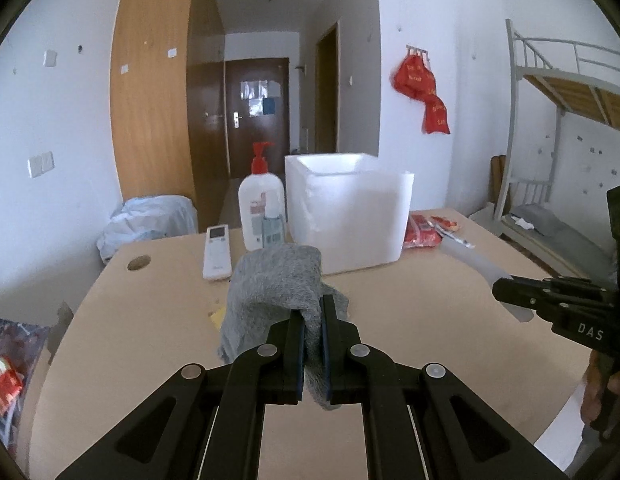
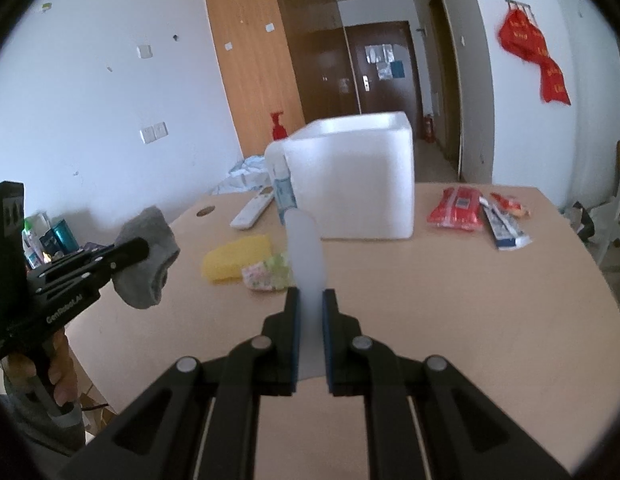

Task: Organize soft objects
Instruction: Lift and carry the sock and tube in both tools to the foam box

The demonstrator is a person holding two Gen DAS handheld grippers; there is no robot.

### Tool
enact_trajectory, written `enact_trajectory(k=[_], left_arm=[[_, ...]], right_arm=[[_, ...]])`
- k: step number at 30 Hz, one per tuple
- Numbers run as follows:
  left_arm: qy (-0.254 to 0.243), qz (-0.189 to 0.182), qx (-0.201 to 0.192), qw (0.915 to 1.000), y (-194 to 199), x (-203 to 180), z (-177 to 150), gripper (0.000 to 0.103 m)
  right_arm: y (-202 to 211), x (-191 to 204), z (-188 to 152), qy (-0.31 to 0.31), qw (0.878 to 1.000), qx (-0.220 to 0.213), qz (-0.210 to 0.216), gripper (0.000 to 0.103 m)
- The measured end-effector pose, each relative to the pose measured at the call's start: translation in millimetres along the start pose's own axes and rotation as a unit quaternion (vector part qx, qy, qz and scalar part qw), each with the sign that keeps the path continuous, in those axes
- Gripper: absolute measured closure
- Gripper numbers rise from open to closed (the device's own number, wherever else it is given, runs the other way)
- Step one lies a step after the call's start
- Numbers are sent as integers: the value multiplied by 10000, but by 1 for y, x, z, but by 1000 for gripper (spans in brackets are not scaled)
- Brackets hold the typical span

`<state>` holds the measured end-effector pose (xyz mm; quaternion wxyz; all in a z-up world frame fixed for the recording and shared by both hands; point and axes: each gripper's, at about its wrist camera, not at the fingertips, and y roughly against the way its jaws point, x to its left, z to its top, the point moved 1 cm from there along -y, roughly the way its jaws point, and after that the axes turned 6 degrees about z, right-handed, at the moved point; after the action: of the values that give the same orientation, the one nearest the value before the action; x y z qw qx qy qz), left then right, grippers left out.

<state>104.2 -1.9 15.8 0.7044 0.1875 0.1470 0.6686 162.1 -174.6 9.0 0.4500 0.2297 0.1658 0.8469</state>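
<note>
— How do the hands sit?

— Both angle downward over the desk (image 2: pixel 449 300). The left gripper (image 1: pixel 311 312) is clamped on a grey sock (image 1: pixel 276 280), which droops off its tips.

— And the other?

— The right gripper (image 2: pixel 310 304) pinches a pale translucent strip (image 2: pixel 306 248) standing up between its fingers, before the white foam box (image 2: pixel 361 180).

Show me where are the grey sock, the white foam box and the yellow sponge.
grey sock (image 1: pixel 276 280): left wrist view, on its folded upper part above the fingers.
white foam box (image 2: pixel 361 184): right wrist view, on its front wall.
yellow sponge (image 2: pixel 234 262): right wrist view, on its top face.
</note>
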Motion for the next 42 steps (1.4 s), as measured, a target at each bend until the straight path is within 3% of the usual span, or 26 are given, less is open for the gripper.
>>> enact_trajectory(k=[11,24,42], left_arm=[[-28,90,-443,9990,25,2,47,96],[-100,-46,-681,9976,32,-2,75,96],[-210,-205,-718,9970,-18,-7,123,96]], right_arm=[[29,11,46,247,9978,-599,-148,91],[28,11,63,274,9971,-710,-97,91],[-1,3,115,347,9972,-619,-239,91]])
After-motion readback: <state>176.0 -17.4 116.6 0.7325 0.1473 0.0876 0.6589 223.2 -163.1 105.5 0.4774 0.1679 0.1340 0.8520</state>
